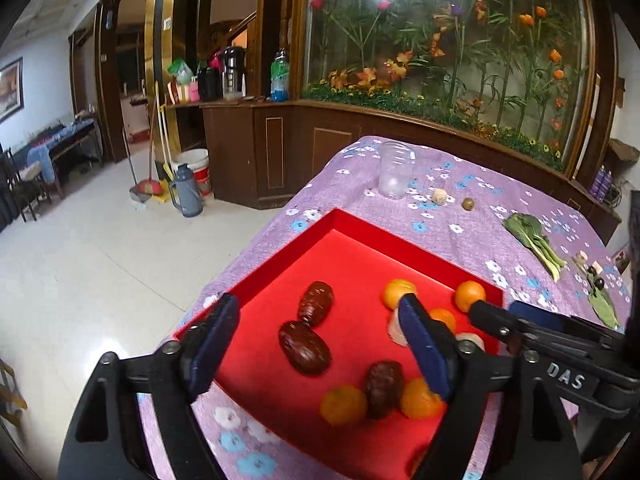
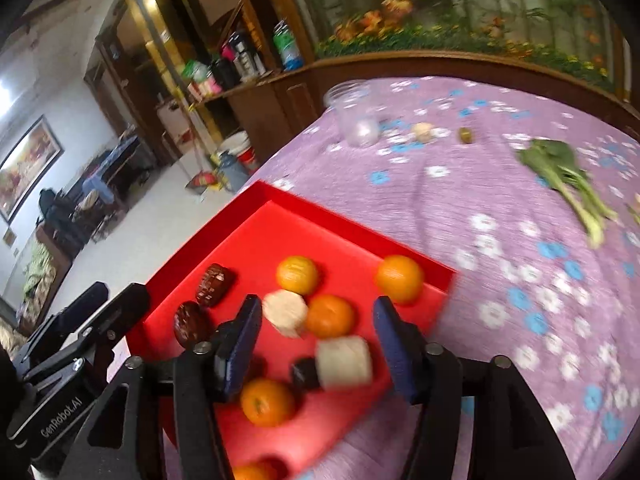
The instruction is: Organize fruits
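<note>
On the purple cloth, red tray (image 1: 352,220): round oranges (image 1: 470,296), wrinkled brown dates (image 1: 305,347), pale cut chunks (image 2: 345,362). Left gripper (image 1: 320,344) and right gripper (image 2: 316,344): fingers spread, grasping nothing.

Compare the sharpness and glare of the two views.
Left wrist view: sharp, with ceiling-light glare at the top and a reflection on the floor; the red tray is crisp. Right wrist view: motion-blurred, worst on the tablecloth and the leafy green.
</note>
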A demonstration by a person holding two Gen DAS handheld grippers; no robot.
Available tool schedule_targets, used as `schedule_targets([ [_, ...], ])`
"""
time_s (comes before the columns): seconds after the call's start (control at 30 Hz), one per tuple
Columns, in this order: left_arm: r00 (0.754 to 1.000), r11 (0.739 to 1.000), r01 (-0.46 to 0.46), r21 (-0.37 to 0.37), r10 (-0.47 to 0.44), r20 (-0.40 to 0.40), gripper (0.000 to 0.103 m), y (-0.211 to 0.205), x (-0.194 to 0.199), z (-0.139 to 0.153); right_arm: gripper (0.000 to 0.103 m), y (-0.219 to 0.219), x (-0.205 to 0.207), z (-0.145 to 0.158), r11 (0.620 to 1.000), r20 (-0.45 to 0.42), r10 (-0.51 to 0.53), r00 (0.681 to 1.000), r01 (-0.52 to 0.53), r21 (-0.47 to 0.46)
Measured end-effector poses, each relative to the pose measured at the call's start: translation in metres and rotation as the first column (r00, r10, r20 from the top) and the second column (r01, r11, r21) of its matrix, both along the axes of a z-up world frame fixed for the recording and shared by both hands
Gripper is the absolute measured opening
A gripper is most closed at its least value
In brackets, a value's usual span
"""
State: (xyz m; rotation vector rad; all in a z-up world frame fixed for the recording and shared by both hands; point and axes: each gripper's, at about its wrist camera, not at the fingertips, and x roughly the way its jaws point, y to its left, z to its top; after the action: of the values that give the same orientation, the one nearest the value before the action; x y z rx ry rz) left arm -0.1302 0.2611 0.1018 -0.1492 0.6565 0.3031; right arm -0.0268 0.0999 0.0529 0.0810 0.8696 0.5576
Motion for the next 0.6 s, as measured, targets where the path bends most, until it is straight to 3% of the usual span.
schedule_targets([
  [0.13, 1.0, 0.999, 0.026, 0.025, -0.026, -0.004, 0.091, -0.028, -0.009, 0.001, 0.069, -0.032, -0.023, 0.001, 0.998, 0.034, -0.065, 0.997, 0.065, 0.006],
  [0.4, 0.998, 0.993, 0.061, 0.099, -0.059, -0.024, 0.091, -0.075, -0.022, 0.003, 0.072, -0.076, -0.066, -0.003, 0.989, 0.121, -0.141, 0.982, 0.146, -0.033],
  [0.6, 0.998, 0.99, 0.066, 0.126, -0.063, -0.029, 0.091, -0.093, -0.027, 0.005, 0.077, -0.096, -0.079, -0.003, 0.986, 0.137, -0.165, 0.977, 0.168, -0.011],
])
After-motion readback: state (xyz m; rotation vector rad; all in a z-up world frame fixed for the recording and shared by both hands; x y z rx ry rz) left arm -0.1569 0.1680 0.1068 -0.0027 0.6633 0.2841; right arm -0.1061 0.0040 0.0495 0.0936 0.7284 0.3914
